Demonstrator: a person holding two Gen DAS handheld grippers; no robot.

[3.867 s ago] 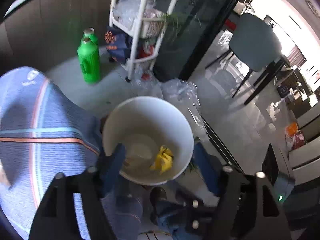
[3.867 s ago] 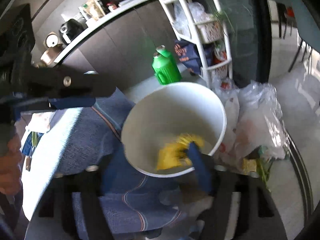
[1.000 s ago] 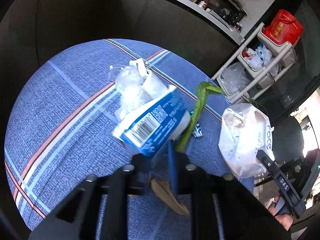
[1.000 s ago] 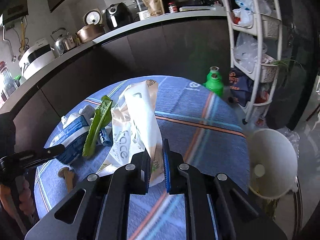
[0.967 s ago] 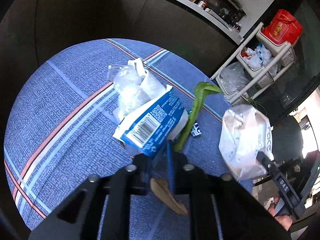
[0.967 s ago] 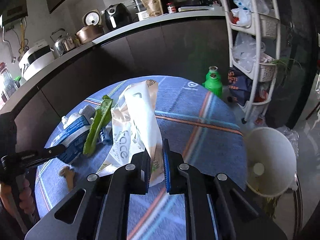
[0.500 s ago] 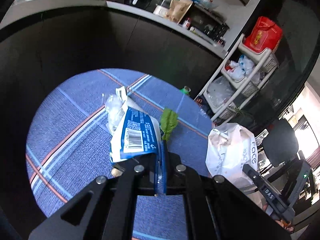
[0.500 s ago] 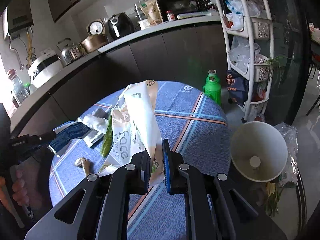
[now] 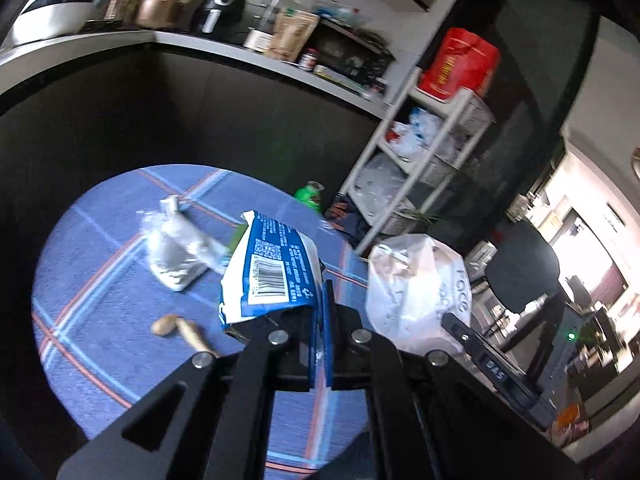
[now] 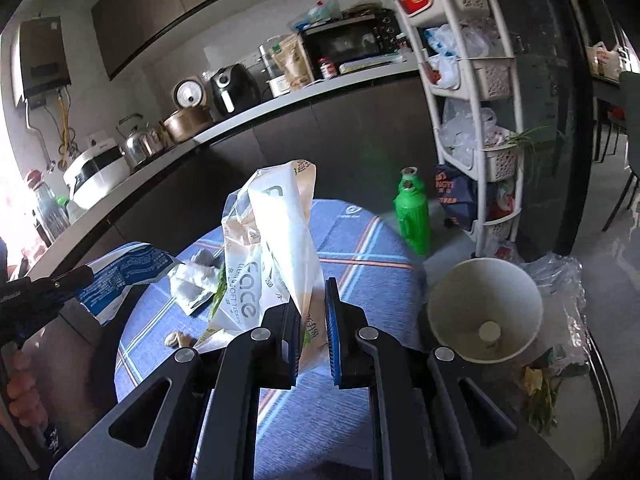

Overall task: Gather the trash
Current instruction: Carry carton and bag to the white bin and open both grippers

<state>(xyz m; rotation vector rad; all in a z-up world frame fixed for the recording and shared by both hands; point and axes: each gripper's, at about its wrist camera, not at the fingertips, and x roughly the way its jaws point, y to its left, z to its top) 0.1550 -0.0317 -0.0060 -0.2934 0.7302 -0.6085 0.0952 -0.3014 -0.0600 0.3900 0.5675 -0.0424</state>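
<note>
Left hand-held gripper (image 9: 319, 334): jaws pinched tight on the lower edge of a blue and white wrapper (image 9: 269, 269), which hangs clear above the tabletop (image 9: 100, 264). In the right wrist view the same wrapper (image 10: 128, 270) shows at the left, held out over the tabletop's left edge.
Right hand-held gripper (image 10: 313, 334): jaws narrow, clamped on a fold of a white plastic bag (image 10: 272, 240) printed with the word "face". The bag stands up from the jaws, lifted off the tabletop (image 10: 360, 280). In the left wrist view the bag (image 9: 412, 288) hangs past the tabletop's right edge.
Tabletop: round, covered in blue cloth with orange and pale stripes.
Crumpled clear packet (image 9: 176, 252): lying on the tabletop, towards its far side.
Brown scrap (image 9: 180, 330): lying on the tabletop, on its near left part, apart from the clear packet.
Green leaf (image 10: 218, 292): on the tabletop, half hidden behind the white bag.
White bin (image 10: 486, 316): on the floor just right of the tabletop, mouth tilted towards the camera, a small pale round thing in its bottom.
Green bottle (image 10: 412, 216): upright on the floor beyond the tabletop's far right edge.
White shelf rack (image 10: 476, 112): right of the green bottle, holding plastic bags.
Person's hand (image 10: 20, 384): fingers visible beside the tabletop's left edge, gripping the left tool.
</note>
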